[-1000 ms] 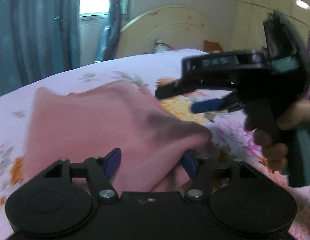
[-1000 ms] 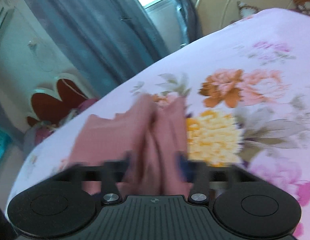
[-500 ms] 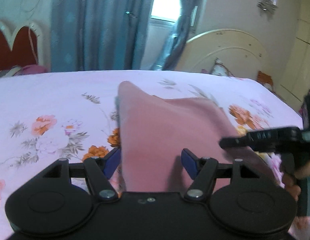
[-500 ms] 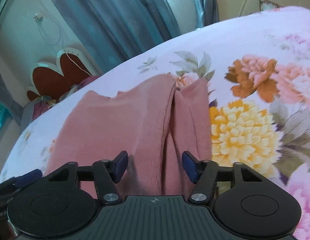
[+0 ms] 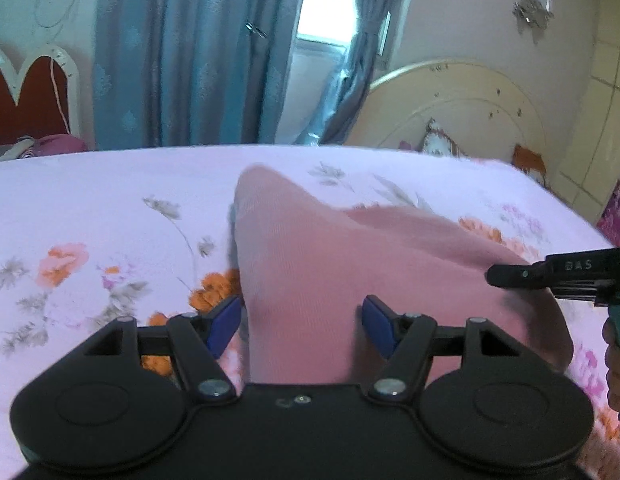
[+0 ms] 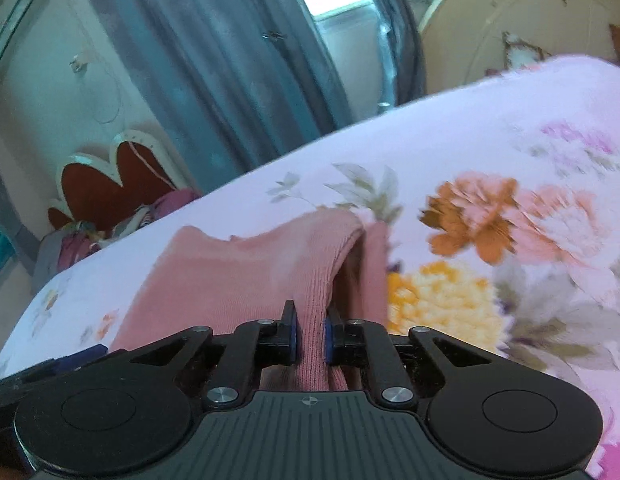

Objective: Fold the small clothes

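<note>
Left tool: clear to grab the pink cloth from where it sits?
Probably yes. The left tool is open with the pink cloth already between its fingers, nothing blocking. The right tool is shut on another fold, off to the side.

The dusty-pink ribbed knit garment (image 5: 310, 264) lies rumpled at the frame's centre, one ridge raised toward the lower middle in the right-wrist view.

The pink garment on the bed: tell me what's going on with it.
A person is folding the pink garment on the floral bedsheet with two handheld grippers. The right gripper is pinched shut on a raised fold of the cloth. The left gripper is open, its blue pads either side of the fabric, not gripping it.
</note>
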